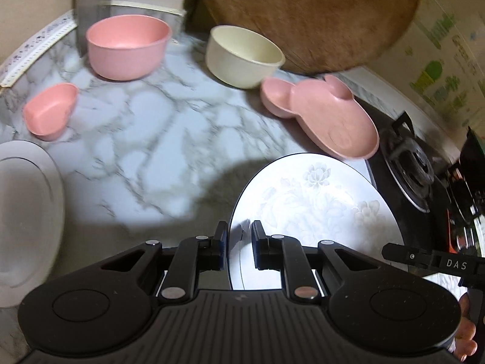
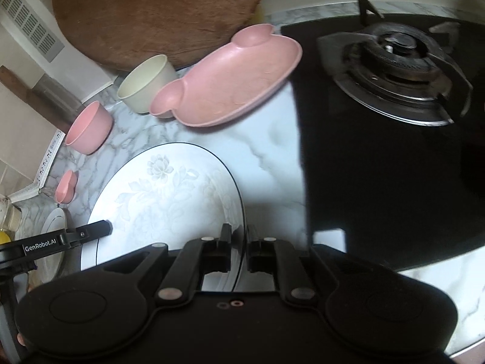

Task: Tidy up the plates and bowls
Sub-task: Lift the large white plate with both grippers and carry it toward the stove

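Left gripper [image 1: 239, 236]: I have it clamped on the floral plate [image 1: 318, 200] rim at 9 o'clock.
Right gripper [image 2: 239, 239]: I have it clamped at 3 o'clock.

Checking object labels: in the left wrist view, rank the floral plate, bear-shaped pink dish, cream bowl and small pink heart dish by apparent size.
1. floral plate, nearest, so inflated
2. bear-shaped pink dish
3. cream bowl
4. small pink heart dish

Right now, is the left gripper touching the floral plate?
Touching. The left wrist view shows the left gripper shut on the floral plate, its rim pinched between the fingers.
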A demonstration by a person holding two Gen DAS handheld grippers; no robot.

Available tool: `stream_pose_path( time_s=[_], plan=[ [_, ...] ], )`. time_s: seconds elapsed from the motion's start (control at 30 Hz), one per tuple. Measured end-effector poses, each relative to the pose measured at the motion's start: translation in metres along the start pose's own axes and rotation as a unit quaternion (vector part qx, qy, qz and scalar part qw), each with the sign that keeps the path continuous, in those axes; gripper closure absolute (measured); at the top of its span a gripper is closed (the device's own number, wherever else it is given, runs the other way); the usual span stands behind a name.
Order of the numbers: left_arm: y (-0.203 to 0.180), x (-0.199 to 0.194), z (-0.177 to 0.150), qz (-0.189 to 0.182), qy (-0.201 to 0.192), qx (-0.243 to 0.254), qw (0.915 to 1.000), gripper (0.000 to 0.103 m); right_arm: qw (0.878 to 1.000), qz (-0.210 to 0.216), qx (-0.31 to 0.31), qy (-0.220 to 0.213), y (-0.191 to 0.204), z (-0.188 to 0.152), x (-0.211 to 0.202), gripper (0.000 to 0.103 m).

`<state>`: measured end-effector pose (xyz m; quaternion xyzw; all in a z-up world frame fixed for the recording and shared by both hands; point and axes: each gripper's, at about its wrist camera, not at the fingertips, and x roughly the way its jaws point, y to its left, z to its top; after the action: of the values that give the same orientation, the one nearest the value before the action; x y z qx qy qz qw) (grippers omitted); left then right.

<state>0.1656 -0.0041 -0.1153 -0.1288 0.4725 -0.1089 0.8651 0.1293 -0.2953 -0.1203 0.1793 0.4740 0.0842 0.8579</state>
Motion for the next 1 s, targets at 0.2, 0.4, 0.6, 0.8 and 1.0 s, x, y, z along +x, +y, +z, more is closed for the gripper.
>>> stream_pose_path(
  time_s=[0.2,0.4,0.6,0.8,1.0],
  plan=[
    [-0.017,0.006,-0.01,-0.001,0.007,0.012,0.9999,0.088,1.0,-0.009,0.006,-0.003,-0.017,-0.004,-0.003,0.093],
    [-0.026,0.01,-0.013,0.002,0.011,0.019,0.9998,0.088,1.0,-0.012,0.01,0.002,-0.025,-0.007,-0.003,0.093],
    [-0.028,0.013,-0.014,0.01,0.013,0.021,0.9996,0.088,1.0,-0.014,0.006,0.0,-0.025,-0.007,0.0,0.093],
    [-0.029,0.014,-0.014,0.011,0.013,0.02,0.9997,0.088,1.0,-0.015,0.004,0.001,-0.023,-0.007,0.0,0.092],
    [-0.028,0.012,-0.015,0.014,0.013,0.023,0.9996,0.088,0.999,-0.037,-0.014,-0.018,-0.023,-0.006,-0.009,0.081]
  ],
)
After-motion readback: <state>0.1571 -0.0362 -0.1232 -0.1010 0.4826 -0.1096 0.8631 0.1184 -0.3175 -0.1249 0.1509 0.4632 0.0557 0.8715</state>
